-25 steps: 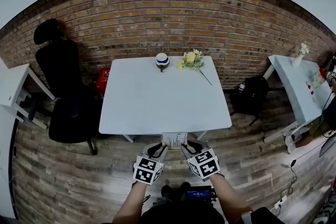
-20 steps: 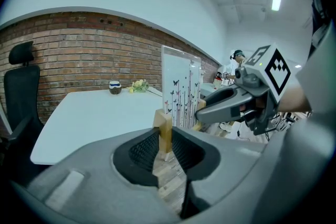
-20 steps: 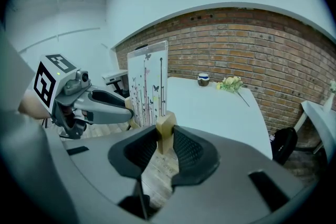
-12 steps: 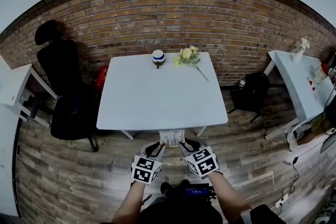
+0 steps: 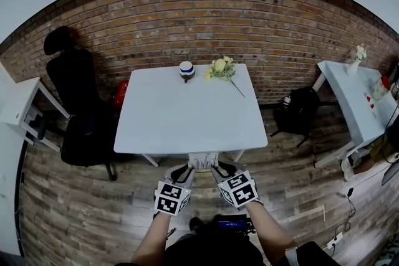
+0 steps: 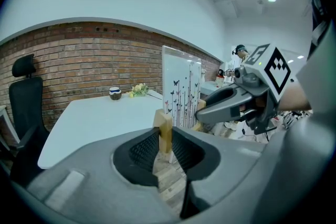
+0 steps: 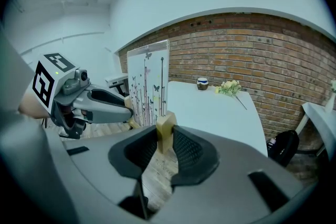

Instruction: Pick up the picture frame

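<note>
The picture frame [image 5: 204, 162] is a clear upright panel printed with butterflies and stems, standing on pale wooden feet. It hangs just off the near edge of the white table [image 5: 187, 128]. My left gripper [image 5: 185, 172] is shut on its left wooden foot [image 6: 164, 131], with the panel [image 6: 181, 86] rising beyond the jaws. My right gripper [image 5: 217, 170] is shut on the right wooden foot [image 7: 165, 127], beside the panel [image 7: 148, 81]. Each gripper view shows the other gripper across the frame: the right gripper [image 6: 212, 112] and the left gripper [image 7: 122, 110].
On the table's far edge stand a blue-and-white cup [image 5: 186, 70] and a yellow flower sprig [image 5: 222, 69]. A black office chair [image 5: 75, 103] stands to the left, a black backpack [image 5: 298, 112] and a second white table [image 5: 355, 103] to the right. A brick wall lies behind, over a wood plank floor.
Both grippers, still holding the frame between them, have edged slightly up and toward the table's near edge. The grips look the same.
</note>
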The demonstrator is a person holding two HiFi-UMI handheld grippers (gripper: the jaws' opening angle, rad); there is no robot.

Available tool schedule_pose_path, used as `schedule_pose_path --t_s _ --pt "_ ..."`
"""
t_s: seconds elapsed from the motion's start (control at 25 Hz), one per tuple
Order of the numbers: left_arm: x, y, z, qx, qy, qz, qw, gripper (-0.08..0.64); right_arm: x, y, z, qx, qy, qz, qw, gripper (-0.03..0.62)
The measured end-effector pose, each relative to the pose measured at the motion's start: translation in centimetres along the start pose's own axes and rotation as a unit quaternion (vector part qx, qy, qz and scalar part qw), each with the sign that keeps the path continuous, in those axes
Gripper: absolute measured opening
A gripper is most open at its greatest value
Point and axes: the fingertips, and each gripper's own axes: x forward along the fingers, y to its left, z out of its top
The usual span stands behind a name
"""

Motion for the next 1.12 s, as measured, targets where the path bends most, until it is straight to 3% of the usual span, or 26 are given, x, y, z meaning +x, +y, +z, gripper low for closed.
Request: schedule_pose_path --t_s 1.12 --pt "0.9 -1.4 0.3 -0.002 -0.001 0.003 1.0 0.081 -0.9 -1.3 -0.5 -0.009 0.0 0.0 1.0 0.1"
